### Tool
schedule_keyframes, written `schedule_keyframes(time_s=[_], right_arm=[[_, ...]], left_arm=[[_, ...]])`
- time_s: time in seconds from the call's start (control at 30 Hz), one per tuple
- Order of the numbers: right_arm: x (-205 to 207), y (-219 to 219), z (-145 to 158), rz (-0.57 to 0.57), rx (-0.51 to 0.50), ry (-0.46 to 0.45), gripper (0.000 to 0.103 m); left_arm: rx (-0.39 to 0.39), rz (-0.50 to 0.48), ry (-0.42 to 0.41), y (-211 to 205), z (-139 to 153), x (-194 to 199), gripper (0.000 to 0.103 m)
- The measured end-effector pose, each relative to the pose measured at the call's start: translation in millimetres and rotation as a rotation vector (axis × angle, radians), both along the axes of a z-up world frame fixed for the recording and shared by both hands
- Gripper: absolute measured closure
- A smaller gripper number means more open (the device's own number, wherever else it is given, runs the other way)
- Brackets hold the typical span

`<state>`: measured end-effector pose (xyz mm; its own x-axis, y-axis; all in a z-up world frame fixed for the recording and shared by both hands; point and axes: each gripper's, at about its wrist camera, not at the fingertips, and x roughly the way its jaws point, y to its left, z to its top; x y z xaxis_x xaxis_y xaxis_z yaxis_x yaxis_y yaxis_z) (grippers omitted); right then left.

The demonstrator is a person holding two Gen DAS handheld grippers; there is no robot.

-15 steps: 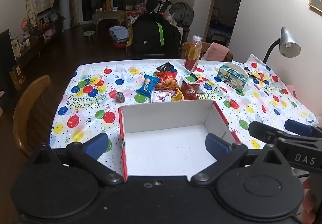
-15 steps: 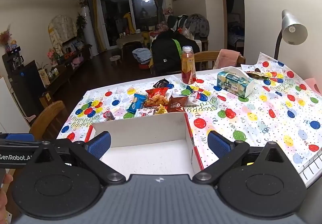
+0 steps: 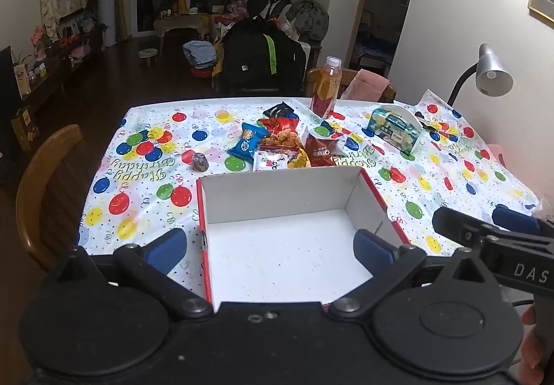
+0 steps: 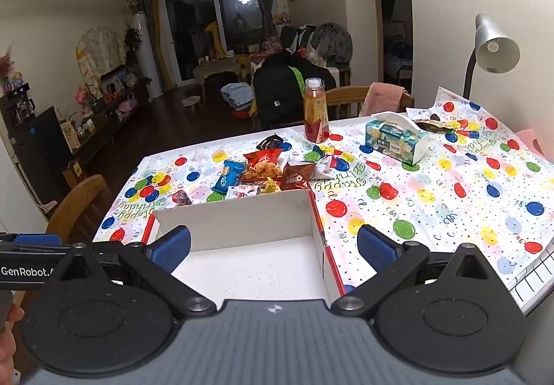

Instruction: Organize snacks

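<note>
A: Entry. Left hand-held gripper [image 3: 270, 244] released, jaws wide, nothing between them; it hangs over the near end of the empty white cardboard box with red outer edges [image 3: 277, 198]. Right hand-held gripper [image 4: 273, 244] likewise released and empty, over the box's right wall.

B: Snack positions?

A: Clustered on the desk with the balloon-print cloth [image 3: 145, 177], just beyond the box's far wall: blue crinkly foil packet [image 3: 247, 142] at left, red bag printed with fried pieces [image 3: 281, 134] in the middle, dark red-brown packet [image 3: 320, 151] at right, small white sachet [image 3: 271, 160] touching the wall. One small wrapped candy [image 3: 200, 161] lies apart to the left.

B: Handling judgement?

A: All look light, soft and air-filled; foil probably slippery, contents likely crushable. Best pinched at a crimped end seam, gently, not across the puffed middle.

B: First pick?

A: Blue packet: its left side is free of neighbours.
</note>
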<state>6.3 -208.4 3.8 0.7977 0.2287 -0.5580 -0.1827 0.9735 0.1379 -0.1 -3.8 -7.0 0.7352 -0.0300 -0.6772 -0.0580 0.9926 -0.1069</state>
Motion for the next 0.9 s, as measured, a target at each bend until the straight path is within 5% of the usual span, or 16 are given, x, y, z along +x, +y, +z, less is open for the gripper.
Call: schedule_keyframes(time_s=[0.9], right_arm=[[-4,0,9,-0.002,0.004,-0.012,0.0]], left_arm=[[0.008,-0.016,-0.017,-1,15,-5,0.001]])
